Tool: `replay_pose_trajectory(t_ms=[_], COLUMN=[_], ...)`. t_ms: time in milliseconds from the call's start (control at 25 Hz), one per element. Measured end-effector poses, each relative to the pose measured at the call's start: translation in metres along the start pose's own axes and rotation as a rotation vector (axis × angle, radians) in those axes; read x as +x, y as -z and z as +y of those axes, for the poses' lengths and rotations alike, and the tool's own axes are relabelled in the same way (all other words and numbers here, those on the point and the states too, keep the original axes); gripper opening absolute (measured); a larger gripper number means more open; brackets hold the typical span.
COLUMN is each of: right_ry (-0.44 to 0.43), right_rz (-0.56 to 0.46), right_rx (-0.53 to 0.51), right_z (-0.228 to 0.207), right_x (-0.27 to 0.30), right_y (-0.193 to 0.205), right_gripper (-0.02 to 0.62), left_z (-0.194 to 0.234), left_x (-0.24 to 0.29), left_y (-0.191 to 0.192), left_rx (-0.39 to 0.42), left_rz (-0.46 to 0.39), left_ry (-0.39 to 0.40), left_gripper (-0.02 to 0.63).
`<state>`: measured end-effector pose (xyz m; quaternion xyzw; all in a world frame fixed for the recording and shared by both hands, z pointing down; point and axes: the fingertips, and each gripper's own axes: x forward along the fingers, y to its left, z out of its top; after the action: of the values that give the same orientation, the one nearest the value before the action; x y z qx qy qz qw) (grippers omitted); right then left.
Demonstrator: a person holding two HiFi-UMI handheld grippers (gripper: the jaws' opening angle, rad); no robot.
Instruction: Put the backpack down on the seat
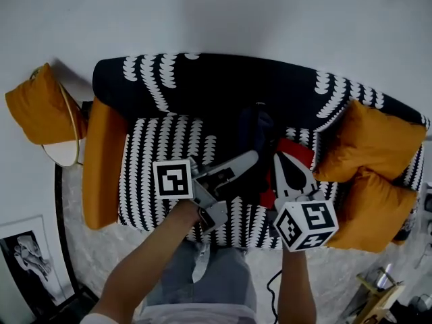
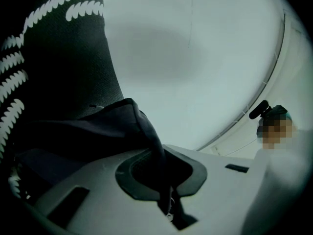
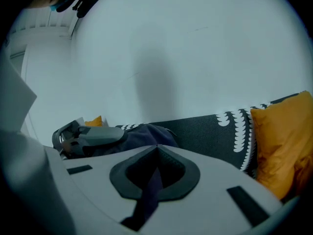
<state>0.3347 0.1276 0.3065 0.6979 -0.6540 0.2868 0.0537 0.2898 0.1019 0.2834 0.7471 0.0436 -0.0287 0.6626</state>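
Note:
A dark navy backpack [image 1: 260, 130] with red parts stands at the middle of the black-and-white patterned sofa seat [image 1: 162, 154], against the backrest. My left gripper [image 1: 251, 158] reaches in from the left and is shut on a fold of the backpack's dark fabric [image 2: 117, 126], which runs down between its jaws. My right gripper [image 1: 282, 158] is close beside it and is shut on a dark strap [image 3: 150, 190] of the backpack. In the right gripper view the backpack [image 3: 146, 133] bulges just beyond the jaws, with the left gripper [image 3: 93, 137] at its left. Whether the backpack's base rests on the seat is hidden.
Two orange cushions [image 1: 371, 147] [image 1: 371, 208] fill the sofa's right end. An orange bolster [image 1: 101, 160] lies along its left arm. Another orange cushion [image 1: 37, 106] sits on a round stand left of the sofa. A framed picture [image 1: 23, 262] lies on the floor at lower left.

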Motion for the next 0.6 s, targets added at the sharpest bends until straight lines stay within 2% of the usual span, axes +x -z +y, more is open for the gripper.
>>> replay_pose_trajectory(t_ms=[280,600], right_ry=[-0.037,-0.059], right_rz=[0.026,0.038], right_rx=[-0.001,0.012], right_z=[0.043,0.089], right_x=[0.02,0.054], right_y=[0.013,0.028], right_gripper=[0.0,0.0], left_z=[0.007,0.027], left_x=[-0.046,-0.098], left_y=[-0.023,-0.053], left_rx=[-0.013,0.016], left_rz=[-0.028,-0.015], left_ry=[-0.012,-0.063], left_gripper=[0.018,0.017])
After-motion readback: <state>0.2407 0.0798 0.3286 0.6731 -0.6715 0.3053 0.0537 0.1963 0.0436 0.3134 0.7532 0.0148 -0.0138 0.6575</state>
